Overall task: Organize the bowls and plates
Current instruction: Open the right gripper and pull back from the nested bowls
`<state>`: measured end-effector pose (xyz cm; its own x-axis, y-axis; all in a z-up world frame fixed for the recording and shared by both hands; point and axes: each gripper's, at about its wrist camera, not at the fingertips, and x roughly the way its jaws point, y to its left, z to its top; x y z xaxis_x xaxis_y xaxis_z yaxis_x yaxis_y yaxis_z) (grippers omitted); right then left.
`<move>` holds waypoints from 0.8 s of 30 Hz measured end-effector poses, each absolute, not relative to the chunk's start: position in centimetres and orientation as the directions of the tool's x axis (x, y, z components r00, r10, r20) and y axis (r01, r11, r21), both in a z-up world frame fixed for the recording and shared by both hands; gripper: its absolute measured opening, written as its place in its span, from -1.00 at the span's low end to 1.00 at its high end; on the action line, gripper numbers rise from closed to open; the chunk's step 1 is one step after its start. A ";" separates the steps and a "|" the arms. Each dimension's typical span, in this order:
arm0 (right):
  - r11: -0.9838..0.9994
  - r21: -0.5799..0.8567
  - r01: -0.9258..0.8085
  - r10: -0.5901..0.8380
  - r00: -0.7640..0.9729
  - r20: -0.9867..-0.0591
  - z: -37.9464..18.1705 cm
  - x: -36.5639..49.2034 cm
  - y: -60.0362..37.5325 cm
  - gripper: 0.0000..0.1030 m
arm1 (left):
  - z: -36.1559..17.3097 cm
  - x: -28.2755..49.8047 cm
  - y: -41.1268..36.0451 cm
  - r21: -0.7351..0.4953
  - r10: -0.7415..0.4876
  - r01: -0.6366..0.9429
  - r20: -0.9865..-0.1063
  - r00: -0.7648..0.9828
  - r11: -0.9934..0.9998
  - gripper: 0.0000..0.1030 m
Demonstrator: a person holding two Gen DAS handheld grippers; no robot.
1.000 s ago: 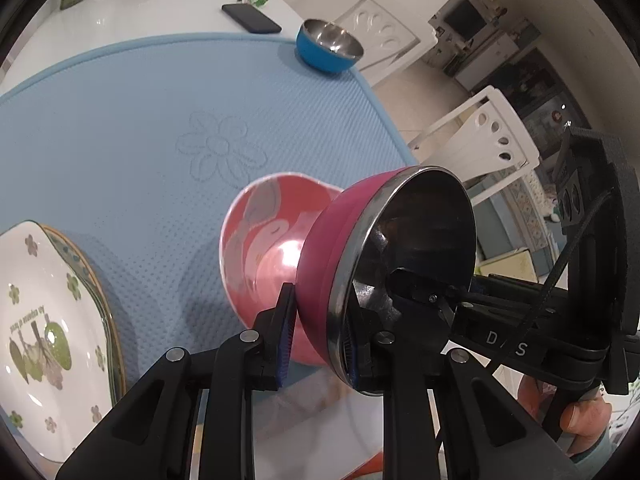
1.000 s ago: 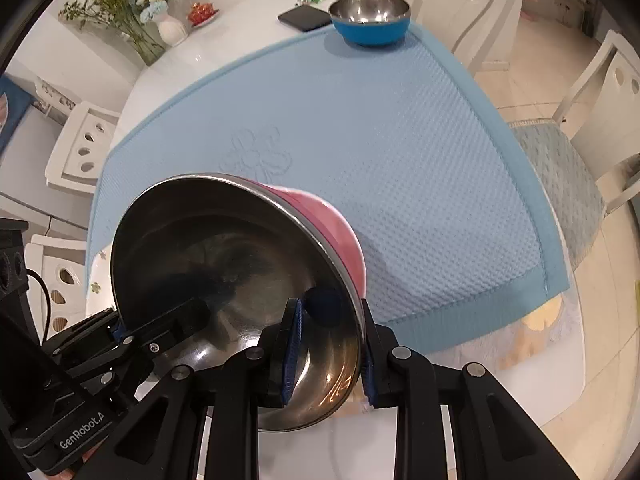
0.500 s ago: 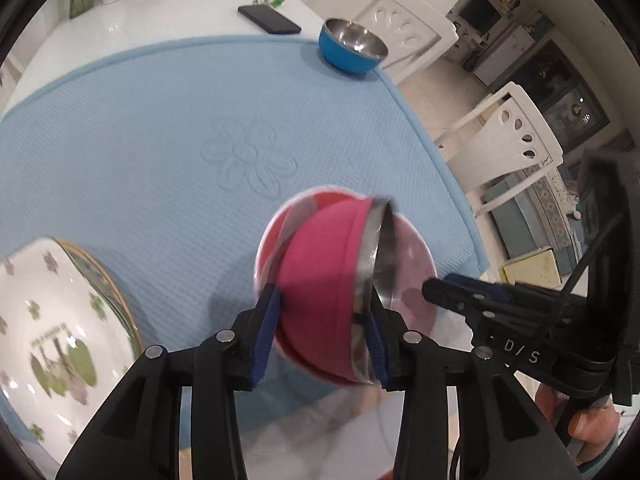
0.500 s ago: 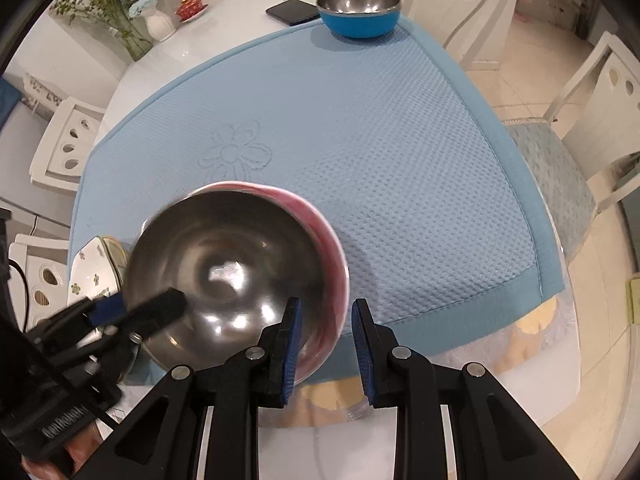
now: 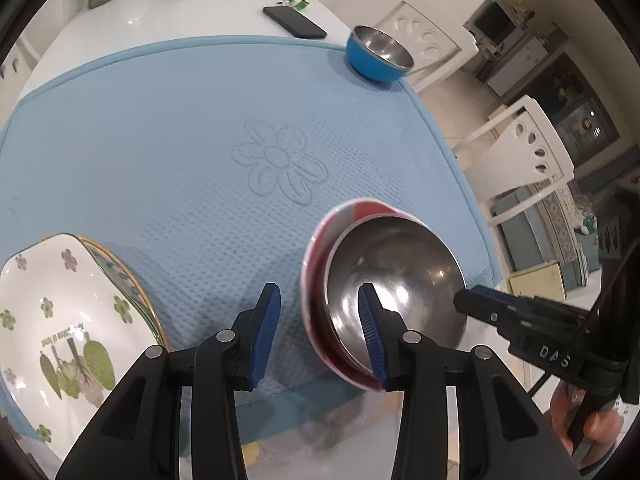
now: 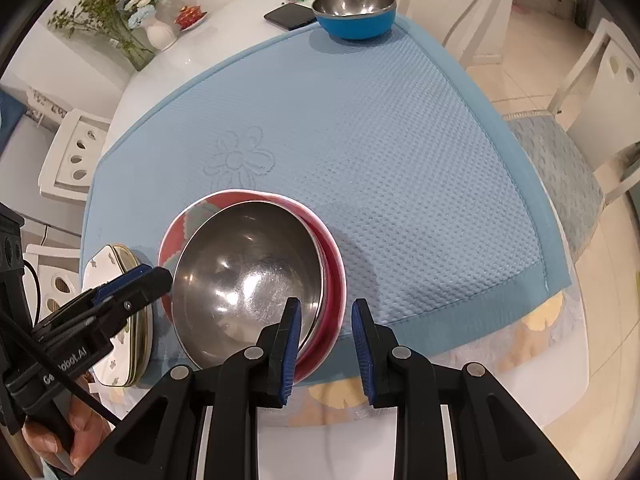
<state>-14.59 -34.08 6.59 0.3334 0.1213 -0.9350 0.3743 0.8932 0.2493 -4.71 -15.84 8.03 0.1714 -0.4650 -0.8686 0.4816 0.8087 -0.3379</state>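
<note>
A steel-lined pink bowl [image 5: 396, 284] [image 6: 244, 276] sits nested in a red and white bowl [image 5: 316, 264] [image 6: 332, 264] near the front edge of the blue mat [image 5: 160, 120] [image 6: 400, 140]. My left gripper [image 5: 318, 334] is open, its right finger over the bowls' near rim. My right gripper [image 6: 326, 350] is open just in front of the bowls, holding nothing. A blue bowl with steel lining [image 5: 376, 56] [image 6: 354, 14] stands at the mat's far corner. Floral plates [image 5: 60, 312] [image 6: 116, 320] are stacked at the left.
A black phone [image 5: 294, 22] [image 6: 290, 16] lies on the white table beyond the mat. A vase with flowers [image 6: 156, 32] and a small red dish [image 6: 192, 14] stand at the far end. White chairs [image 5: 524, 148] [image 6: 600, 92] surround the table.
Both grippers held the pink bowl tilted above the red and white bowl. It now rests upright inside that bowl, and both grippers have opened and let go.
</note>
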 end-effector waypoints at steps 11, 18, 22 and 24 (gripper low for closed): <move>0.884 0.322 0.339 0.195 0.359 -0.913 5.2 -16.9 -32.8 -0.52 | 6.3 -7.3 -15.9 -0.369 -0.471 0.496 -0.877 0.095 0.786 -0.28; 0.869 0.353 0.345 0.195 0.417 -0.888 6.8 -18.4 -32.9 -0.52 | 7.3 -7.2 -14.7 -0.388 -0.496 0.483 -0.861 0.116 0.785 -0.28; 0.862 0.383 0.332 0.198 0.476 -0.857 8.8 -19.4 -33.6 -0.52 | 9.7 -6.5 -14.1 -0.426 -0.558 0.492 -0.816 0.154 0.759 -0.28; 0.862 0.392 0.320 0.192 0.510 -0.838 10.1 -19.7 -34.1 -0.52 | 11.6 -6.0 -14.3 -0.434 -0.588 0.511 -0.787 0.186 0.742 -0.28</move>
<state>-19.66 -34.08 10.11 0.5104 0.1918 -0.8383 0.3204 0.8622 0.3924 -5.96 -14.29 11.58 0.1861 -0.5881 -0.7871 0.5114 0.7420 -0.4335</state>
